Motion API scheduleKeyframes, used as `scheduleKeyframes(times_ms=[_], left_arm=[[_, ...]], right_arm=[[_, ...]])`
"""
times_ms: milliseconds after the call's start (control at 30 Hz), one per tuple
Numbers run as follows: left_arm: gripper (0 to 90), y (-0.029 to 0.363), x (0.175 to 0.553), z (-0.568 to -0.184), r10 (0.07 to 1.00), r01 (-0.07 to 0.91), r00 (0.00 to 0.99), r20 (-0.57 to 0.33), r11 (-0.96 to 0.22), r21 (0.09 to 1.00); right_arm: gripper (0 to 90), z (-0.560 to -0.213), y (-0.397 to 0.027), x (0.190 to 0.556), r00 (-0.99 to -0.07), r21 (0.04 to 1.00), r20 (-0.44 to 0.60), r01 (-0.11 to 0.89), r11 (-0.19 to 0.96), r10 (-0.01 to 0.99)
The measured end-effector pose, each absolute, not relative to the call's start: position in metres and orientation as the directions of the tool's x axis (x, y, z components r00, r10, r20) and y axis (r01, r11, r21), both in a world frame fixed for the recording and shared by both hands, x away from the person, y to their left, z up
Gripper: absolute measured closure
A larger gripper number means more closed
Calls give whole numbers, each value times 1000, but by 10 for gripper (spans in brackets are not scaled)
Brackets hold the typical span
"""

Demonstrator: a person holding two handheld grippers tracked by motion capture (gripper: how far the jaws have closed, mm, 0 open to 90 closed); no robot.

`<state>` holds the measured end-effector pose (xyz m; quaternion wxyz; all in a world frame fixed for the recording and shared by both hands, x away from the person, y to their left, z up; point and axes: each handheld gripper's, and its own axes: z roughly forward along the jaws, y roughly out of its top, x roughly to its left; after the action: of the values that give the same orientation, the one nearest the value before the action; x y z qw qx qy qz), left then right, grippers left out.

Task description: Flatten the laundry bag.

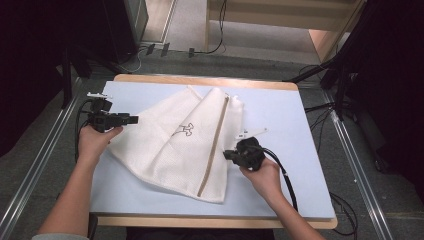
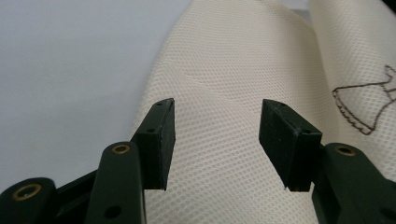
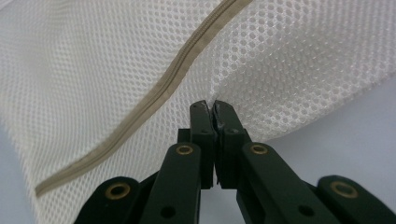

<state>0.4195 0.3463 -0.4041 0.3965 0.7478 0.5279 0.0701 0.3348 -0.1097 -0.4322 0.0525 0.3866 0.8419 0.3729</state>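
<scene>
A white mesh bag (image 1: 175, 145) lies rumpled on the light blue table top (image 1: 280, 115), with a beige zipper (image 1: 215, 145) running down its length and a small brown embroidered figure (image 1: 186, 129) near its middle. My left gripper (image 1: 134, 119) is at the bag's left edge. In the left gripper view, its jaws stand open just above the mesh (image 2: 233, 70), my left gripper (image 2: 217, 105) holding nothing. My right gripper (image 1: 227, 154) is at the bag's right edge. In the right gripper view, my right gripper (image 3: 213, 105) is shut on the mesh (image 3: 116, 60), close to the zipper (image 3: 154, 93).
The table's wooden rim (image 1: 200, 80) frames the blue top. Bare blue surface lies right of the bag and along the front. Metal rails (image 1: 350, 150) run along both sides on the floor. Cables (image 1: 320, 107) and dark stand legs are at the right.
</scene>
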Motion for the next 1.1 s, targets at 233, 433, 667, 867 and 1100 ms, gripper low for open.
scheduleKeyframes(times_ms=[233,433,667,867,1100], left_arm=[[465,322,424,-402,821,724,484,-304,-180,666],[465,302,431,-405,799,709,533,-280,-241,663],[467,290,436,-406,783,705,547,-298,-239,668],[471,289,429,-402,782,705,548,-297,-241,666],[471,298,402,-398,799,712,531,-283,-240,660]], right_arm=[[897,-431,-122,307,-705,668,211,610,428,677],[891,-432,-128,285,-706,657,224,618,431,672],[760,-436,-132,264,-713,646,250,626,436,655],[654,-415,-145,266,-711,734,219,571,367,668],[613,-418,-170,301,-676,769,205,558,311,707]])
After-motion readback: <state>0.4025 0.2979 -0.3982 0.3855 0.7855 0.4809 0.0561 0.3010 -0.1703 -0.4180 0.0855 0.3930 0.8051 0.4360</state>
